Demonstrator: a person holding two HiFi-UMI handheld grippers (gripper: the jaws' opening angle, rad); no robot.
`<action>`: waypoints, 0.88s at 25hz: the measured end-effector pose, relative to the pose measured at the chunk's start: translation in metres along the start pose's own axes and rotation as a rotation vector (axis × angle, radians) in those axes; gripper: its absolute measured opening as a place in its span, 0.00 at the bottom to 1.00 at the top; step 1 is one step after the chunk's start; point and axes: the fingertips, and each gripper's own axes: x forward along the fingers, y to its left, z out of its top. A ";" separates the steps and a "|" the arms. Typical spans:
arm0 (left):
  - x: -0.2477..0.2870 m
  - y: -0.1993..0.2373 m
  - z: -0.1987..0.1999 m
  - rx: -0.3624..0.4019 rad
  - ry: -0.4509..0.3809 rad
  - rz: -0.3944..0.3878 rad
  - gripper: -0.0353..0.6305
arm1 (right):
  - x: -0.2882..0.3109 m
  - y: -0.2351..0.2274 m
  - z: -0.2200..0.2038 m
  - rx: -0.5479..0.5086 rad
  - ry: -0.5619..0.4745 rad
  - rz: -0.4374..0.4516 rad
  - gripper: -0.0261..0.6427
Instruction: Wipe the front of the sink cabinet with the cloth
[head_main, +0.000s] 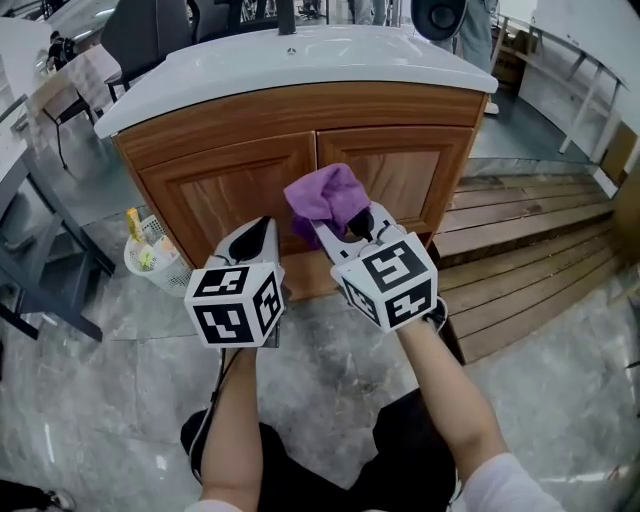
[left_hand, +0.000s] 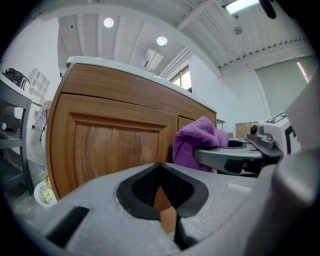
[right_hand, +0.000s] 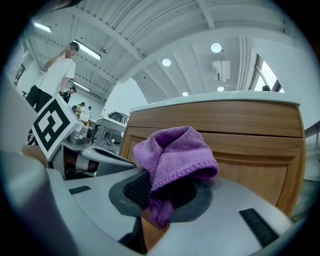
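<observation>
Along the left edge of the head view, a white basket (head_main: 150, 262) holding bottles stands on the floor beside the sink cabinet (head_main: 200, 140). On the left door (head_main: 225, 190), no streaks or wet marks are visible. At lower centre-left, the left gripper (head_main: 264, 225) has its jaws closed tip to tip with nothing between them. It sits near the wood and appears idle. At centre frame, the purple cloth (head_main: 322, 193) is bunched and pinched between the jaws of the right gripper (head_main: 338, 228), with a loose fold standing up over the tips. The cloth is at the seam where the two doors meet, low on the front. No view confirms whether it presses on the wood or stops just short. The right door (head_main: 405, 170) has the same finish as the left and no marks. Assessment: the cloth is secured and presented to the front, but nothing shows any panel as wiped. Both doors, the top rail and the base appear outstanding
</observation>
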 end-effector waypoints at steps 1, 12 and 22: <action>0.003 -0.004 -0.001 0.001 0.002 -0.009 0.06 | -0.003 -0.005 -0.002 0.000 0.004 -0.012 0.14; 0.028 -0.041 -0.008 0.000 0.007 -0.100 0.06 | -0.027 -0.064 -0.024 -0.028 0.058 -0.143 0.14; 0.047 -0.070 -0.012 -0.006 0.012 -0.183 0.06 | -0.062 -0.133 -0.050 -0.016 0.126 -0.309 0.14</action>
